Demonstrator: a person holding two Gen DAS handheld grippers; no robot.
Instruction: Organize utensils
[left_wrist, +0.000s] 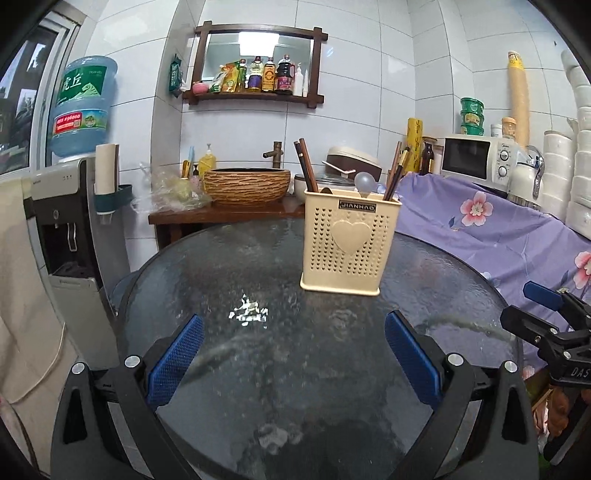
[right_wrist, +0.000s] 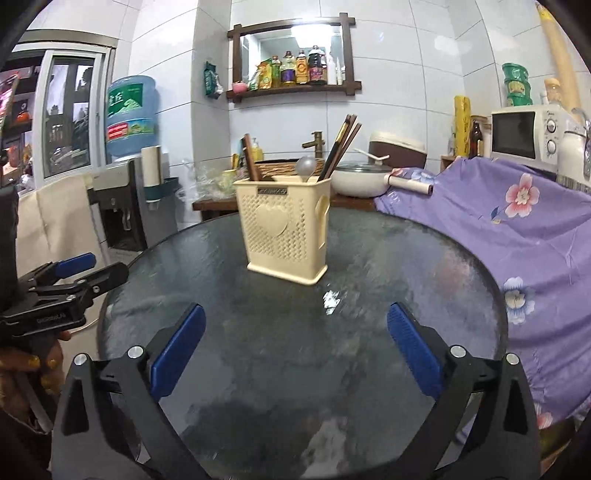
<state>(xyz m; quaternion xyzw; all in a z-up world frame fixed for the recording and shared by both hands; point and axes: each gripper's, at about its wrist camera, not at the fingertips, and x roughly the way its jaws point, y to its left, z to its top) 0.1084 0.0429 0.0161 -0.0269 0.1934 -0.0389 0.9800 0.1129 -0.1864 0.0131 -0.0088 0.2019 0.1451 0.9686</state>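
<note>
- Left wrist view puts your cream utensil holder (left_wrist: 349, 245) upright on the round glass counter (left_wrist: 229, 266), toward its far side.
- Dark chopsticks (left_wrist: 308, 166) and a pale spoon (left_wrist: 364, 181) stand inside it.
- Your left tongs (left_wrist: 293, 349) hang wide open over bare glass, gripping nothing.
- Your right tongs (right_wrist: 295, 341) are spread just as wide, also empty.
- Purple flowered cloth (right_wrist: 517, 221) lies beside the counter.
</note>
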